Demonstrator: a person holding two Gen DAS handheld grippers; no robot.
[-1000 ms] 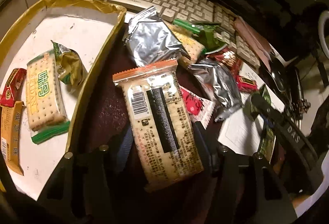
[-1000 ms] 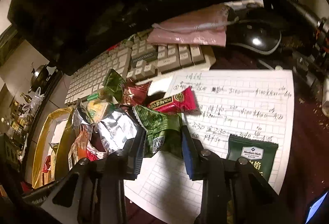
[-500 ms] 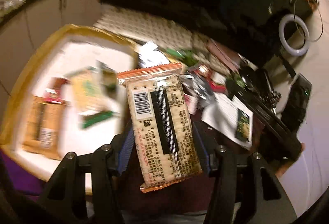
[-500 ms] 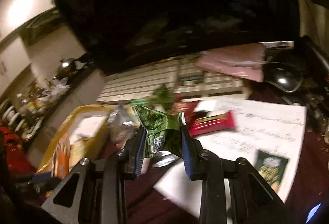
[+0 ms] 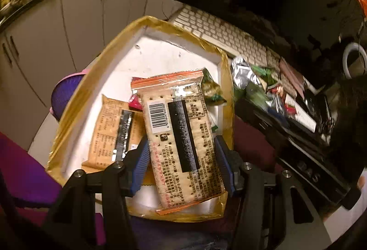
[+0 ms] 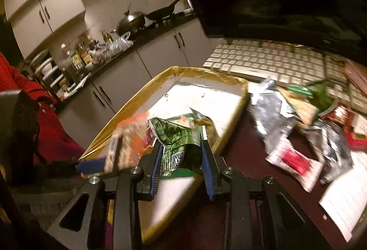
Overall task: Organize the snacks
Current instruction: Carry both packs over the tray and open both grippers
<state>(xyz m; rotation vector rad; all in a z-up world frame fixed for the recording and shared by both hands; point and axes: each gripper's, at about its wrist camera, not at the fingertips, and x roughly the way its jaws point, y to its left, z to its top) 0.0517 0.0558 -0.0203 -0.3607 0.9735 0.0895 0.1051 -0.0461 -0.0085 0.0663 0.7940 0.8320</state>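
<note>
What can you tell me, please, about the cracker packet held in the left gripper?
The cracker packet is a long clear plastic wrapper with orange crimped ends, showing pale square crackers inside. Its back faces the camera: a white barcode label, a black strip down the middle and small red print. The left gripper pinches its long sides between blue pads, holding it lengthwise above the gold-rimmed white tray.

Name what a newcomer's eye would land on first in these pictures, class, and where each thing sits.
First, the cracker packet clamped in the left gripper, held over the gold-rimmed tray. Next, the crumpled green packet pinched in the right gripper at the tray's near edge. Loose snacks lie before the keyboard.
</note>
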